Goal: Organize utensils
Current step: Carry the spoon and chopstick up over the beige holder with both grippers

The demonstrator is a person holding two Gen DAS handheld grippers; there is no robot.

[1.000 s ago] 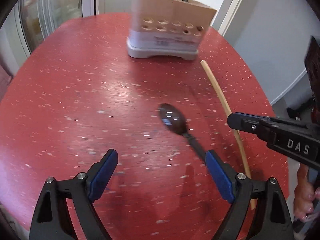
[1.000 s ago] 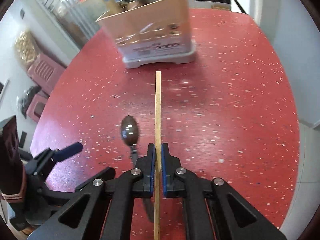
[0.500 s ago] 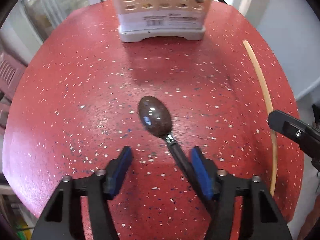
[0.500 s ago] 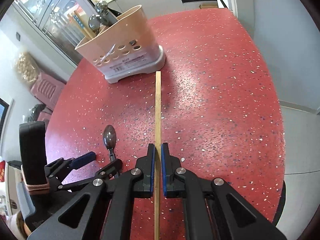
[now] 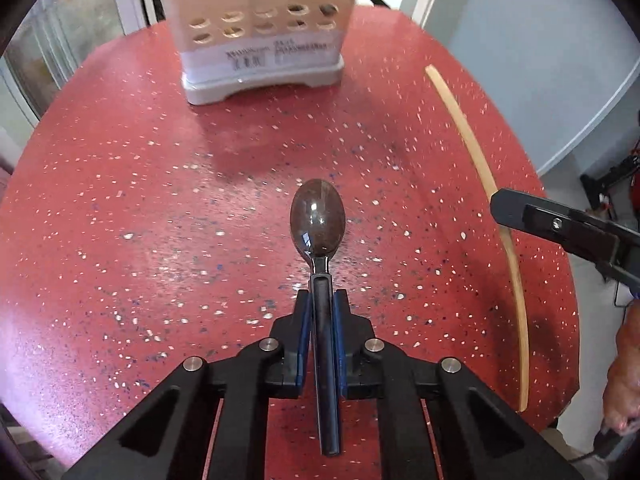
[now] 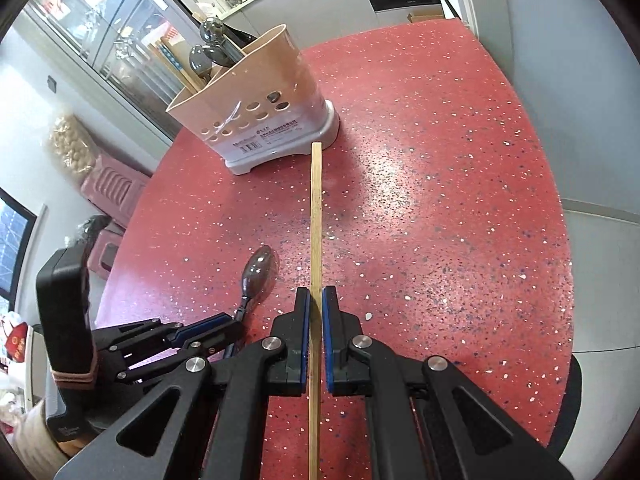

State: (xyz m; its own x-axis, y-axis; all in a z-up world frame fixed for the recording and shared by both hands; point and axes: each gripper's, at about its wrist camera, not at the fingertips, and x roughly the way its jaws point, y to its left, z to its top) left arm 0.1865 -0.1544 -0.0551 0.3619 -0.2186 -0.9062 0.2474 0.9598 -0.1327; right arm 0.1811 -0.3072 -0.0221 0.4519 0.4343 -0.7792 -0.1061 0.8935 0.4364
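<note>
Red table (image 6: 460, 200) carries the utensil caddy (image 6: 256, 120) at its far side; caddy already holds some spoons and sticks, so part of the sorting looks done; two items left, neither yet in the caddy. Spoon (image 5: 318, 220) sits well short of the caddy, bowl pointing toward it; left gripper (image 5: 320, 312) low and roughly level, jaws clenched on the spoon handle. Chopstick (image 6: 316, 220) aims at the caddy's base, tip just short of it in the right wrist view; right gripper (image 6: 315, 308) angled down over the table, jaws closed on the chopstick. Remaining, by my read: carry both over, drop in.
</note>
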